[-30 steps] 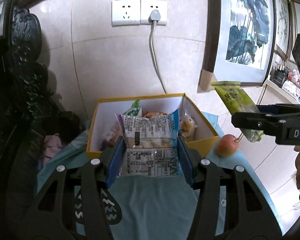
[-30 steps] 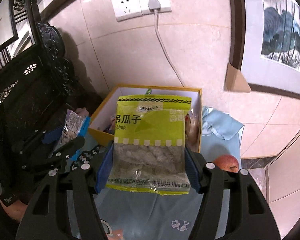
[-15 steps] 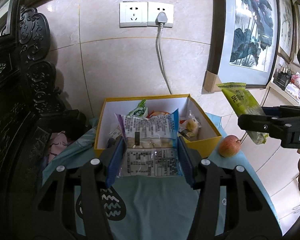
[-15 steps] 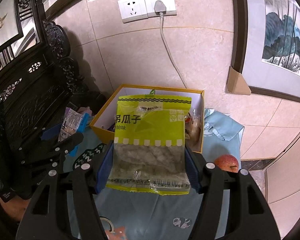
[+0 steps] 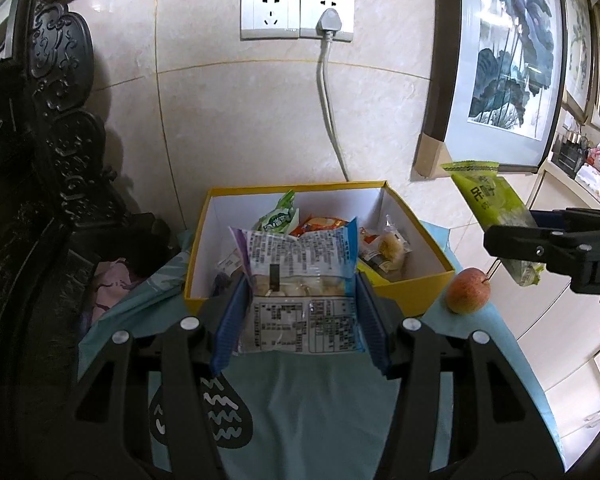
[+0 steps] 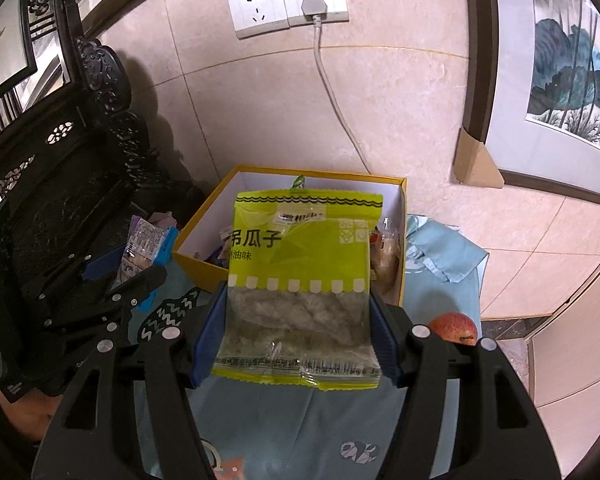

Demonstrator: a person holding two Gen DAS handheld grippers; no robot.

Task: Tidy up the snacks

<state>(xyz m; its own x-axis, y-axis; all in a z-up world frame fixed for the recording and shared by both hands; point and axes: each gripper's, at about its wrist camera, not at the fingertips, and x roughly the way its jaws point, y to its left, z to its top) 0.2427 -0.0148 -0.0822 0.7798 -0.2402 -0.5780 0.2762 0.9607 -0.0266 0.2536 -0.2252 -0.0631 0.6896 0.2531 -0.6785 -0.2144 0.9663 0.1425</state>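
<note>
While both packets hang in the air above the blue cloth, the yellow box sits open against the tiled wall, white inside and already partly filled. Among its contents are a green-and-white pouch leaning near the back wall, an orange wrapper beside it, and a clear bag of pale buns resting against the right-hand wall; other wrappers lie lower down, too hidden to tell apart. The left gripper pinches a blue-edged snack packet between its blue pads, printed back toward the camera, just in front of the box's near wall. The right gripper clamps a yellow-green seed packet the same way, upright, its clear lower half showing greyish seeds, held before the box's front corner. A red apple lies on the cloth just beside the box's right front corner. Behind the box a white cable runs up the wall to a double socket, with carved dark furniture on the left and a framed painting on the right.
</note>
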